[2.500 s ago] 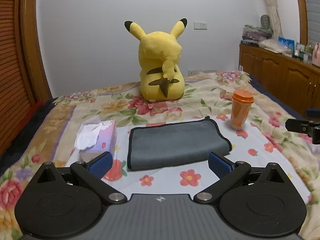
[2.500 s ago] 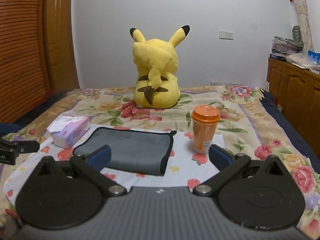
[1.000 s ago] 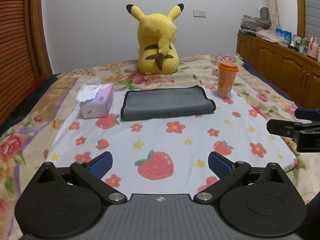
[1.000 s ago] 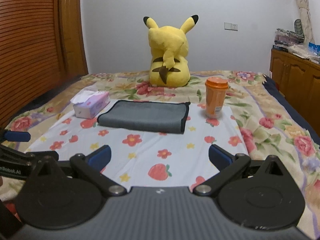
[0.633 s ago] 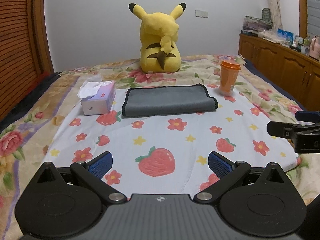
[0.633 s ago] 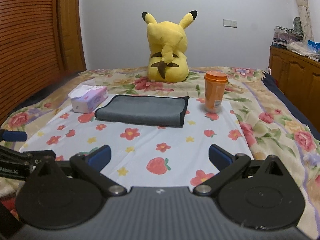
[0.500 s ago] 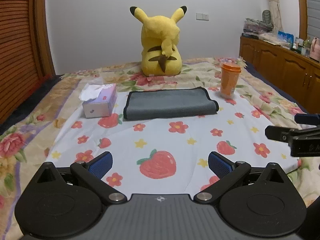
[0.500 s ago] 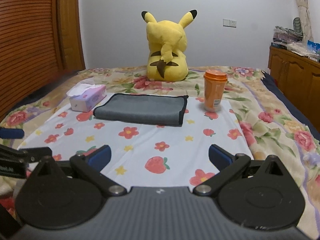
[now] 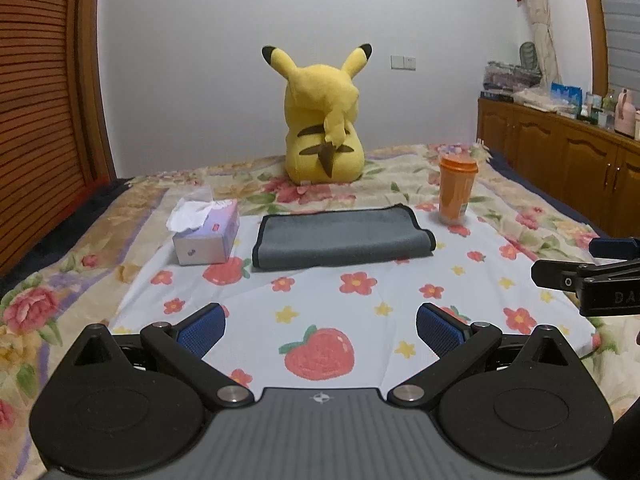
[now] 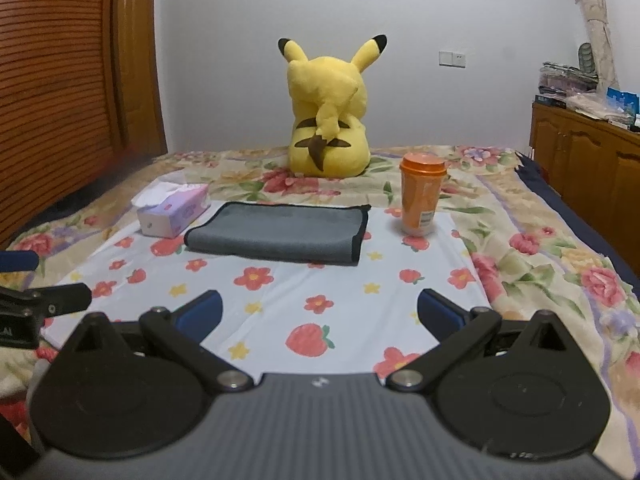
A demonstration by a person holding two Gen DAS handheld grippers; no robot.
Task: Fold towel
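Note:
A grey towel with black trim lies folded flat on the white flower-print cloth on the bed; it also shows in the right wrist view. My left gripper is open and empty, held well back from the towel near the cloth's front edge. My right gripper is open and empty, also well short of the towel. The right gripper's side shows at the right edge of the left wrist view.
A tissue box stands left of the towel and an orange lidded cup right of it. A yellow Pikachu plush sits behind. Wooden cabinets run along the right, a slatted wooden door on the left.
Both grippers drew back from the towel to the near edge of the cloth and stayed open. Over the last half second they barely shifted. The towel has not moved.

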